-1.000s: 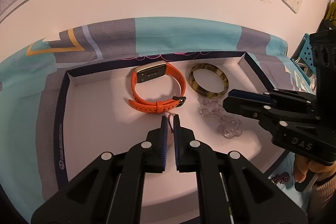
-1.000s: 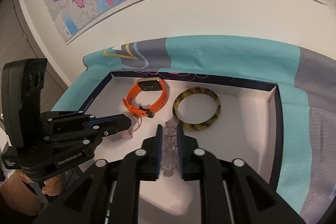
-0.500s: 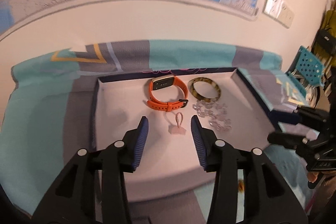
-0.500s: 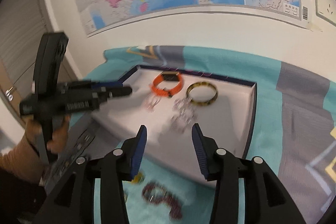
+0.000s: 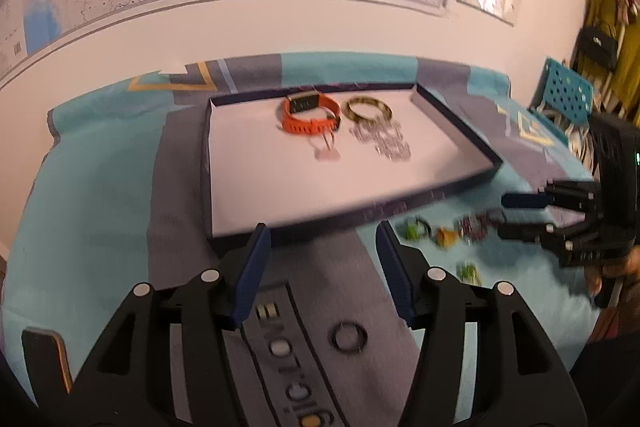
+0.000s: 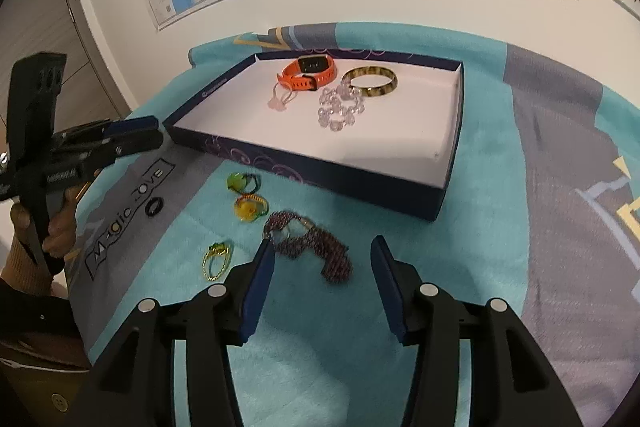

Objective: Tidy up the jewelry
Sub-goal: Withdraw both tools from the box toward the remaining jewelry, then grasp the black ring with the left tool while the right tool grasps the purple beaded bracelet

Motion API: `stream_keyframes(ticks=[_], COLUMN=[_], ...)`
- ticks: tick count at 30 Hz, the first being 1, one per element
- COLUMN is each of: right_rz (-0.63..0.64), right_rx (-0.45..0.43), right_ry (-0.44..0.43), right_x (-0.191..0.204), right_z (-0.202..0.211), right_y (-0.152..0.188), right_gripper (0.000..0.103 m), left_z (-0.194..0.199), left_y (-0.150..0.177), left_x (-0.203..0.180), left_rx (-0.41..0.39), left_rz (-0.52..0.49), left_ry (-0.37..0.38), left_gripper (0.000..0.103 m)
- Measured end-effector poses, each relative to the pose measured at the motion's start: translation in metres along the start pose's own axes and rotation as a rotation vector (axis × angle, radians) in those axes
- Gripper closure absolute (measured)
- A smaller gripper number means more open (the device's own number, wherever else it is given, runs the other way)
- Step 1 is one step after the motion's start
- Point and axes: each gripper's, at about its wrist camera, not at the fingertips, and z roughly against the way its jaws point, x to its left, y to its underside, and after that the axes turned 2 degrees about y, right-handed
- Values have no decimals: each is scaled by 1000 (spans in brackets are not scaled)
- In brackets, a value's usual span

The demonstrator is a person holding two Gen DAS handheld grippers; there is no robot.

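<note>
A dark blue tray (image 6: 451, 163) with a white floor holds an orange watch (image 6: 308, 71), a tortoiseshell bangle (image 6: 370, 82), a clear bead bracelet (image 6: 340, 107) and a small pink ring (image 6: 278, 98). On the teal cloth in front lie a purple bead bracelet (image 6: 316, 245), a green ring (image 6: 240, 182), a yellow ring (image 6: 249, 207), a gold ring (image 6: 216, 259) and a black ring (image 6: 155, 206). My right gripper (image 6: 322, 255) is open, just before the purple bracelet. My left gripper (image 5: 322, 239) is open and empty at the tray's (image 5: 480, 155) near edge, behind the black ring (image 5: 350, 337).
The teal and grey cloth (image 6: 520, 227) covers the table up to a white wall with a map. A blue perforated basket (image 5: 564, 95) stands at the far right in the left wrist view.
Both grippers opened, leaving the pink ring and clear bead bracelet in the tray, and drew back out of the tray to the cloth in front.
</note>
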Motion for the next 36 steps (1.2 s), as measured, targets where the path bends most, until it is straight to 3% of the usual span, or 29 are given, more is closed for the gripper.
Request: stream_keyframes(ticks=[11,16,23,28,33,36], right_rz=[55,38,13,-40,-59,-65], right_rx=[29,27,5,-45,-87,-98], right_ry=[64,83,62,5,-19,-33], right_x=[15,9,4,-1,-2,-1], right_z=[-15,-15,-8,6,20,24], right_y=[-5,-5,-4,-7,-12,-12], right_gripper=[56,87,93,93,93,93], left_z=[4,6,5,2,-4,-6], left_y=[29,34,42,47,49,50], left_x=[-6,-7,-12,-14,-12,-14], left_rx=[40,46,74,99,132,141], left_rz=[9,3,-26,-37,-26,-35], left_ry=[7,14,16,25,34,26], left_gripper=[42,42,43,52,70,74])
